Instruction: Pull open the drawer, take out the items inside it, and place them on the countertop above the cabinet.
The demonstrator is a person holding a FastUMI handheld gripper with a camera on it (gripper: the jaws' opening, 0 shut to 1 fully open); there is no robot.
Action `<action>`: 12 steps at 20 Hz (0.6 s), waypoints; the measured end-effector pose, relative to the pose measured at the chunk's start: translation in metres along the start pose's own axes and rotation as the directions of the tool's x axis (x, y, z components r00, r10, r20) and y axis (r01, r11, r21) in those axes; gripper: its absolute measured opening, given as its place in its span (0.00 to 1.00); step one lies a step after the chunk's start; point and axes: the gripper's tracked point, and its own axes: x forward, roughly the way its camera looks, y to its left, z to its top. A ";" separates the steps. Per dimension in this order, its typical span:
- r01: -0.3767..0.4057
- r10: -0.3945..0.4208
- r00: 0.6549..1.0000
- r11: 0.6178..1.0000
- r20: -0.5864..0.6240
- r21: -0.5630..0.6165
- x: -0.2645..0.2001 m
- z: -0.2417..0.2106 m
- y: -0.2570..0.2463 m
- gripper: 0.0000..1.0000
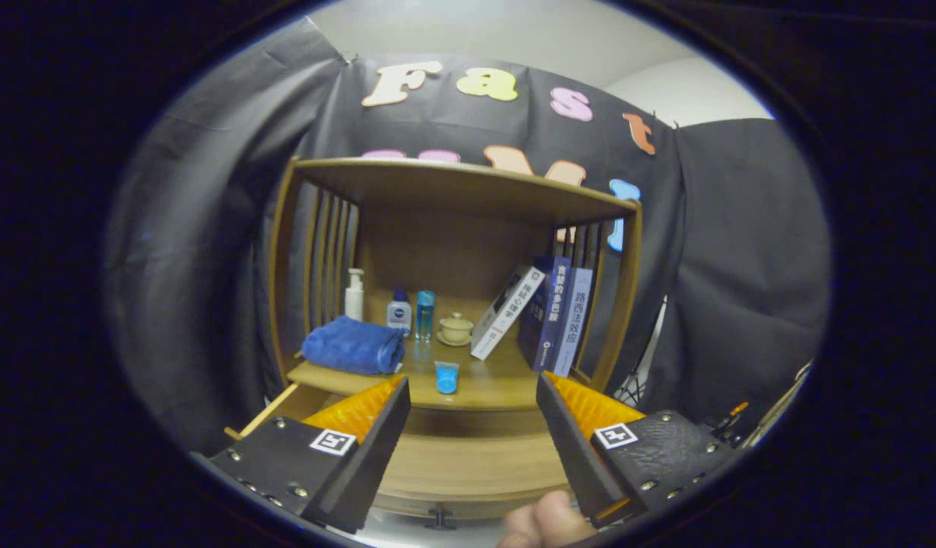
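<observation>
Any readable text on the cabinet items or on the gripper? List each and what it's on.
Books: spine print, too blurred to quote.
Bottles: label print, too small to read.
Gripper: open over the pulled-out drawer, holding nothing; square coded tags, no words.
Towel, blue cup: none.

The wooden cabinet's countertop (506, 380) carries a folded blue towel (354, 346) at the left, a pump bottle (354, 295), a small white bottle (399, 312), a blue bottle (425, 313) and a lidded cup (456, 329) at the far side, leaning books (540, 312) at the right, and a small blue cup (446, 377) near its front edge.
</observation>
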 end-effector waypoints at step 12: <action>0.049 -0.041 0.994 0.995 -0.105 0.082 -0.014 -0.126 -0.020 0.99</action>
